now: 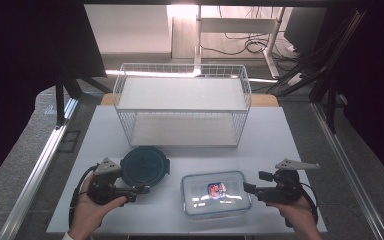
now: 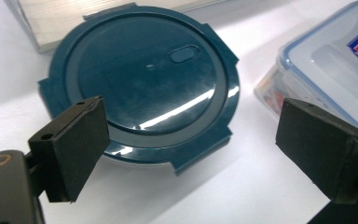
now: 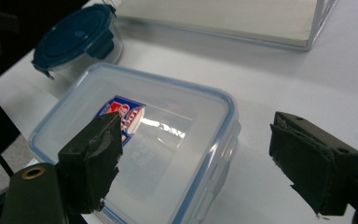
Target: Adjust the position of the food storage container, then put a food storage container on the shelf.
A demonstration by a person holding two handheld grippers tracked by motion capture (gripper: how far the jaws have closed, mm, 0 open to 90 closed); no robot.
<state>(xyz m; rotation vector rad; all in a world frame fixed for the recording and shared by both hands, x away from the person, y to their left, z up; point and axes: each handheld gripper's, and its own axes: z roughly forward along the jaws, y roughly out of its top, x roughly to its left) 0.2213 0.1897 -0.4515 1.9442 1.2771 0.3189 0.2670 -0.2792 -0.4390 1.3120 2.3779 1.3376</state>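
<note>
Though just beside — clear box [image 1: 216,192], apart from right hand-held gripper [image 1: 250,189].

Glossy dark-teal plastic lid [image 2: 144,84], clear smooth plastic box [image 3: 135,140], white wire rack [image 1: 182,105].

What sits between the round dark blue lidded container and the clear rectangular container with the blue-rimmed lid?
Nothing: the high view shows only bare white table between the round dark blue lidded container and the clear rectangular container.

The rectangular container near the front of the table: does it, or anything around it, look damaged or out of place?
Nothing about the rectangular container looks wrong: lid on, sitting flat. The round container is closed too. The one oddity is wear: the right tool has a ragged, chipped pad on its finger.
</note>
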